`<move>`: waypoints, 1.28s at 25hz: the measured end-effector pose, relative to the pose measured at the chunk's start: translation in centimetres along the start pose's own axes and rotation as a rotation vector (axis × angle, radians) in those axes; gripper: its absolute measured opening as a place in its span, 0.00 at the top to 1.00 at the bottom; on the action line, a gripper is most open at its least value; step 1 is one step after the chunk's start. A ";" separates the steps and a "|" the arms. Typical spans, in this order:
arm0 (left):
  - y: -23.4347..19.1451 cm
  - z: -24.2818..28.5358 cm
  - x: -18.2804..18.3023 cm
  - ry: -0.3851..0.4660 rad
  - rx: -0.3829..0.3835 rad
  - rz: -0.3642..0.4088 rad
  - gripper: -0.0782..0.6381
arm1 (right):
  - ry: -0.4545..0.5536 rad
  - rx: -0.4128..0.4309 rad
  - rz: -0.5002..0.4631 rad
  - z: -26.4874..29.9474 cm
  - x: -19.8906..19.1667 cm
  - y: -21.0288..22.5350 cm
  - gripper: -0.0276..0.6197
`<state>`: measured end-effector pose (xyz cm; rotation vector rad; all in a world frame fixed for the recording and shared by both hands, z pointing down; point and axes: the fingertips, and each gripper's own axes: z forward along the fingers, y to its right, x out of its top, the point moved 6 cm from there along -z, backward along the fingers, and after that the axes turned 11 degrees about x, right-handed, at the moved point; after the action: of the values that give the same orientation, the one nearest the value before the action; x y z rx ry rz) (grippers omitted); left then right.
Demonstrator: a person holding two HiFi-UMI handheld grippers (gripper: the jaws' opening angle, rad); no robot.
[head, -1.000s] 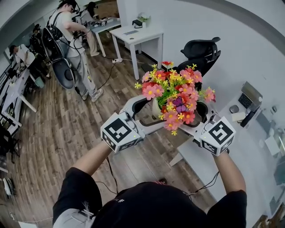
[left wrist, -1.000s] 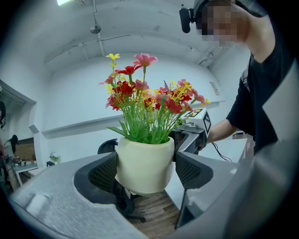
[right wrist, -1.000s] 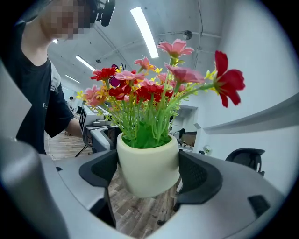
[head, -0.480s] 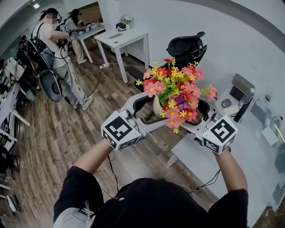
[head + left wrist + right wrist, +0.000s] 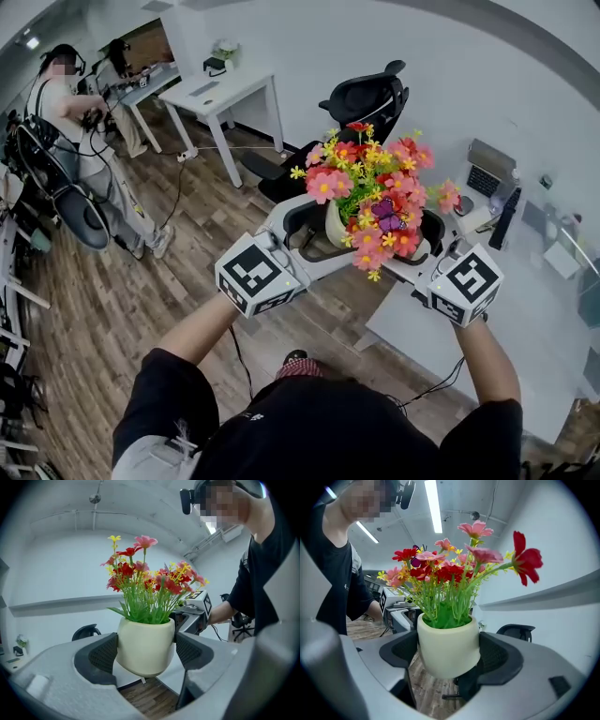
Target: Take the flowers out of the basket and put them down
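Note:
A cream pot (image 5: 145, 644) of pink, red and yellow flowers (image 5: 375, 197) hangs in the air in front of me, upright. My left gripper (image 5: 145, 651) is shut on the pot from one side, its black pads (image 5: 103, 656) pressed to the pot wall. From the opposite side my right gripper (image 5: 449, 653) is shut on the same pot (image 5: 449, 646). In the head view the left gripper (image 5: 314, 230) and the right gripper (image 5: 417, 239) meet under the bouquet, above the near edge of a white table (image 5: 450, 347). No basket is in view.
A black office chair (image 5: 361, 98) stands beyond the flowers near the white wall. A laptop (image 5: 489, 169) and small items sit on the table at right. Another white desk (image 5: 220, 94) is at the back left, with people (image 5: 66, 103) standing on the wooden floor (image 5: 141, 291).
The head view has swung round: the room, people and chair slid left and the table came closer under the pot. Both grippers kept their hold on the pot throughout.

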<state>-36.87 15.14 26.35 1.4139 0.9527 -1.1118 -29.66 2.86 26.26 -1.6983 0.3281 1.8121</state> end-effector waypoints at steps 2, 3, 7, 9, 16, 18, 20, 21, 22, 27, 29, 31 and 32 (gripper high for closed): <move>-0.8 0.5 -0.1 0.004 -0.035 0.004 0.34 | -0.005 -0.039 0.011 0.2 -0.1 0.4 0.31; -1.1 0.8 -0.2 0.008 -0.053 0.007 0.34 | -0.008 -0.057 0.015 0.3 -0.1 0.5 0.31; -2.0 1.6 -1.0 0.019 -0.127 0.006 0.34 | -0.025 -0.126 0.035 0.6 -0.7 0.6 0.31; -2.6 2.0 -1.3 0.025 -0.163 0.003 0.34 | -0.033 -0.155 0.038 0.9 -0.9 0.8 0.31; -4.2 3.7 -2.2 0.062 -0.276 -0.012 0.34 | -0.061 -0.264 0.055 1.4 -1.3 1.3 0.31; -4.2 4.3 -2.4 0.073 -0.313 -0.014 0.34 | -0.073 -0.304 0.062 1.0 -1.5 1.3 0.31; -4.1 5.0 -2.4 0.086 -0.353 -0.017 0.34 | -0.087 -0.343 0.067 0.6 -1.5 1.2 0.31; -4.1 5.2 -2.4 0.092 -0.372 -0.018 0.34 | -0.094 -0.360 0.068 0.5 -1.4 1.2 0.31; -4.1 5.4 -2.4 0.098 -0.389 -0.020 0.34 | -0.101 -0.376 0.070 0.4 -1.4 1.1 0.31; -3.7 6.5 -2.4 0.125 -0.480 -0.029 0.34 | -0.129 -0.471 0.087 -0.4 -1.4 0.5 0.31; -3.3 6.7 -2.4 0.131 -0.517 -0.031 0.34 | -0.137 -0.505 0.096 -0.7 -1.4 0.0 0.31; -2.7 6.9 -2.3 0.136 -0.551 -0.032 0.34 | -0.141 -0.533 0.104 -1.2 -1.4 -0.6 0.31; -2.3 7.0 -2.3 0.138 -0.564 -0.032 0.34 | -0.141 -0.546 0.107 -1.6 -1.5 -0.9 0.31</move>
<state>-40.60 8.53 27.89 1.0188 1.2715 -0.6918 -27.86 2.23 27.68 -1.9148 -0.1589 2.2294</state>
